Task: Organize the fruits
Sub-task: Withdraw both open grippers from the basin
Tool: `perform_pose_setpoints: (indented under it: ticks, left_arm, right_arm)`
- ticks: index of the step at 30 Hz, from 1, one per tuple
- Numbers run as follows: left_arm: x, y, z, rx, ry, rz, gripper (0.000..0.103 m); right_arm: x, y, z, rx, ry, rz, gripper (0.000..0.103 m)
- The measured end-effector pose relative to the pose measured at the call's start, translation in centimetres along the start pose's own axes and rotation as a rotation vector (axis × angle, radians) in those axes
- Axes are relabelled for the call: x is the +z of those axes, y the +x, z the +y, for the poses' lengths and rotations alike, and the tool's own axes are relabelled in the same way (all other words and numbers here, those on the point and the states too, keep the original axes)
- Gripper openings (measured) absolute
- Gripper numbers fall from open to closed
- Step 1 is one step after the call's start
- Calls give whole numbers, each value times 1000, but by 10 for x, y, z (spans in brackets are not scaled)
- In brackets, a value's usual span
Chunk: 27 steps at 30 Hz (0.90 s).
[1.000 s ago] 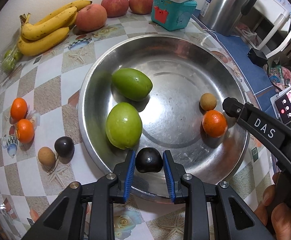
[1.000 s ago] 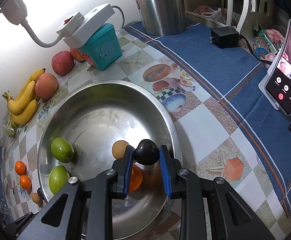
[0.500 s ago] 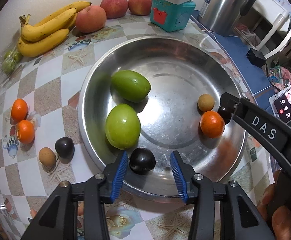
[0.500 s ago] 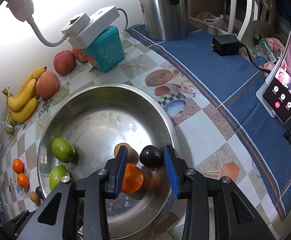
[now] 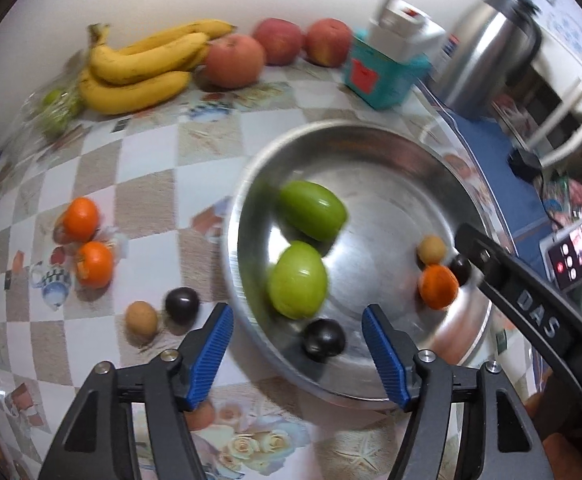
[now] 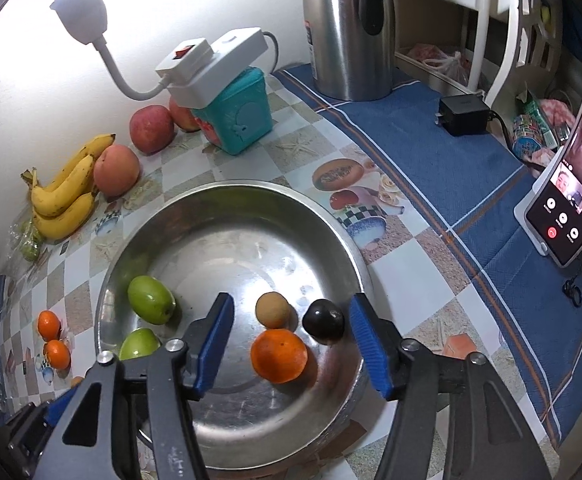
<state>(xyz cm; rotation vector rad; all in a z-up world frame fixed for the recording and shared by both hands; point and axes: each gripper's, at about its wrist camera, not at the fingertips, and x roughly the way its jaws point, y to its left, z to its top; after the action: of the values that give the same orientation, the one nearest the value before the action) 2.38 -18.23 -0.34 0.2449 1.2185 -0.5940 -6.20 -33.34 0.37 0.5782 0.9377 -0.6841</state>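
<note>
In the left wrist view, the left gripper (image 5: 297, 330) was wide open and empty over the steel bowl (image 5: 371, 136); a dark plum (image 5: 182, 305) waited on the table beside it, so approaching low seemed wise.

In the right wrist view, the right gripper (image 6: 289, 336) was also open and empty above the bowl's fruits; lifting straight up looked safest.

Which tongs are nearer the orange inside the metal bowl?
Right. The right tongs are open just over the orange, which sits between their tips. The left tongs are open at the bowl's opposite edge, by a dark fruit.
</note>
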Motion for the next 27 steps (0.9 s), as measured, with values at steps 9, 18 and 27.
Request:
perform_pose_setpoints:
  ticks: [9,18,27]
  left_arm:
    - [8,-20,58,73,-190,-66,73]
    - [3,-33,113,159,-336,-92,75]
    - [-4,-38,146,219,-406,-88,76]
  right_arm:
    - [-3,-2,14,16,-36,22,66]
    - [-13,-5,42,69,-108,54,66]
    - [-24,-5,70,101,-177,76,66]
